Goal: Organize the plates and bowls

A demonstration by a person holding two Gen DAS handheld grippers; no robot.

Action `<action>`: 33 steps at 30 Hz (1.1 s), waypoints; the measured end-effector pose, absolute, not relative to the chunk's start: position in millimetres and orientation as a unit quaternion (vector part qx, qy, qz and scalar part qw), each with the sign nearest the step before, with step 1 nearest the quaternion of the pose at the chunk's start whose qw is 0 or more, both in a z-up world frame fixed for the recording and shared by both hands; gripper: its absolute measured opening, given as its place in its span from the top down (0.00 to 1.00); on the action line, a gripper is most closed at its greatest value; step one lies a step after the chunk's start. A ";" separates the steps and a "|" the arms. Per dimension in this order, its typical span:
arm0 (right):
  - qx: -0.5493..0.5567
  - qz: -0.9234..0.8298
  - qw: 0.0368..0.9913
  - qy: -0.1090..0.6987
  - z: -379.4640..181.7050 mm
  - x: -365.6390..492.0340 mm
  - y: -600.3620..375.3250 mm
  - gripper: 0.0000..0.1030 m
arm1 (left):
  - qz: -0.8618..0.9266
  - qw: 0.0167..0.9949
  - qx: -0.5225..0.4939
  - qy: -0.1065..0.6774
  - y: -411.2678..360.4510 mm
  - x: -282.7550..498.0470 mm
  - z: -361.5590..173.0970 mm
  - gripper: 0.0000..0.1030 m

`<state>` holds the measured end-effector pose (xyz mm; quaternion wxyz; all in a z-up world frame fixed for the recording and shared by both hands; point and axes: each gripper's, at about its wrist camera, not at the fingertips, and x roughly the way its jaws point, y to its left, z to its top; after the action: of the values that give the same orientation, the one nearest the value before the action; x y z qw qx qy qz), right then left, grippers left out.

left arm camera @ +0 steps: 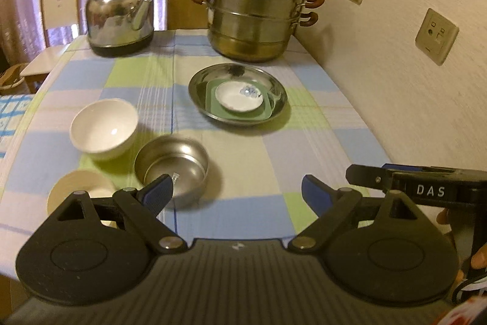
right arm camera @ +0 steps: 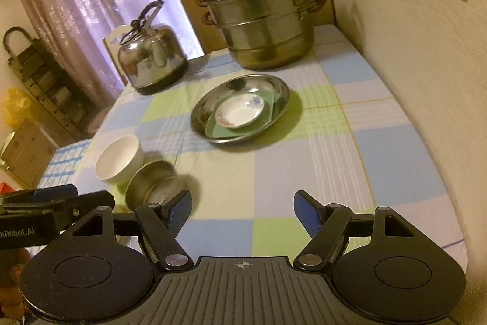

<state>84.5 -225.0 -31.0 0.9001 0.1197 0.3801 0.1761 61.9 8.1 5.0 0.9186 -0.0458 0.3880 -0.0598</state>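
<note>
In the left wrist view, the left gripper (left arm camera: 236, 192) is held with its jaws spread wide and nothing between them, above the near edge of the table (left arm camera: 319, 124). A steel plate (left arm camera: 201, 84) is seen toward the far right of the checked cloth; a green square dish (left arm camera: 264, 111) lies in it, and a small white saucer (left arm camera: 234, 99) with a blue motif is nested in the dish. Nearer the left edge a white bowl (left arm camera: 103, 128) stands upright, with a steel bowl (left arm camera: 179, 160) just beside it. A cream bowl (left arm camera: 76, 185) sits at the near left corner, partly hidden by the left finger. A kettle (left arm camera: 120, 12) and a tiered steamer pot (left arm camera: 252, 11) are set along the far edge. The right gripper (left arm camera: 426, 191) is glimpsed at the right side.

In the right wrist view, the right gripper (right arm camera: 242, 213) is likewise held open and empty. The steel plate (right arm camera: 207, 108) with its dish (right arm camera: 219, 128) and saucer (right arm camera: 240, 110) is seen ahead. The white bowl (right arm camera: 118, 157) and steel bowl (right arm camera: 152, 181) appear blurred, possibly touching. The kettle (right arm camera: 152, 57) and steamer pot (right arm camera: 261, 14) are seen behind.
</note>
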 end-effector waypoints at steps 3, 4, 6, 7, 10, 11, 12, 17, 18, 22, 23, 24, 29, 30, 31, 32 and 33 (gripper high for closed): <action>0.123 0.185 0.897 0.381 -31.7 75.3 -225.0 0.28 | -0.047 0.919 -0.054 0.388 9.6 44.6 4.9 0.12; 0.126 0.190 0.896 0.382 -32.2 72.5 -225.2 0.28 | -0.042 0.919 -0.055 0.388 9.9 39.4 4.8 0.12; 0.129 0.199 0.893 0.383 -33.3 66.9 -224.4 0.28 | -0.032 0.919 -0.057 0.389 10.3 28.8 3.9 0.12; 0.129 0.204 0.891 0.384 -34.4 63.7 -223.3 0.28 | -0.027 0.919 -0.059 0.389 10.8 23.4 3.4 0.12; 0.127 0.221 0.886 0.388 -38.5 57.1 -218.2 0.28 | -0.015 0.917 -0.063 0.394 14.5 11.5 2.5 0.12; 0.123 0.226 0.884 0.391 -40.1 55.8 -215.5 0.28 | -0.010 0.916 -0.065 0.397 16.4 7.9 1.9 0.12; 0.118 0.231 0.882 0.394 -41.6 54.0 -212.9 0.28 | -0.005 0.915 -0.066 0.399 17.9 4.9 1.3 0.12; 0.104 0.257 0.872 0.403 -47.2 47.5 -202.0 0.28 | 0.016 0.907 -0.072 0.414 29.0 -9.2 -4.2 0.12; 0.101 0.259 0.872 0.404 -47.8 46.7 -200.5 0.28 | 0.020 0.905 -0.074 0.418 31.4 -10.5 -5.6 0.12; 0.089 0.273 0.862 0.417 -52.3 46.8 -191.5 0.28 | 0.034 0.900 -0.080 0.428 43.0 -17.7 -10.7 0.12; 0.088 0.278 0.859 0.420 -54.2 47.4 -189.2 0.28 | 0.038 0.899 -0.082 0.429 45.8 -19.3 -11.9 0.12; 0.086 0.282 0.856 0.424 -56.2 48.1 -186.3 0.28 | 0.042 0.898 -0.084 0.430 49.6 -21.2 -12.9 0.12; 0.053 0.304 0.845 0.437 -65.7 45.7 -161.2 0.28 | 0.066 0.893 -0.091 0.437 72.4 -31.3 -17.7 0.12; 0.051 0.308 0.843 0.439 -67.4 45.4 -155.7 0.28 | 0.071 0.891 -0.092 0.438 78.2 -32.8 -18.9 0.12; 0.050 0.312 0.840 0.441 -68.7 45.9 -150.2 0.28 | 0.075 0.890 -0.094 0.441 84.7 -34.2 -20.4 0.12; 0.050 0.317 0.837 0.444 -70.3 45.7 -145.2 0.28 | 0.078 0.888 -0.097 0.442 91.5 -35.0 -21.9 0.12; 0.049 0.321 0.834 0.445 -71.2 46.3 -139.5 0.28 | 0.079 0.887 -0.098 0.444 97.1 -35.1 -22.8 0.12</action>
<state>46.4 -139.5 -71.2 0.8344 0.0494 0.4453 0.3210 -35.1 97.1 -22.8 0.8870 -0.0977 0.4443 0.0794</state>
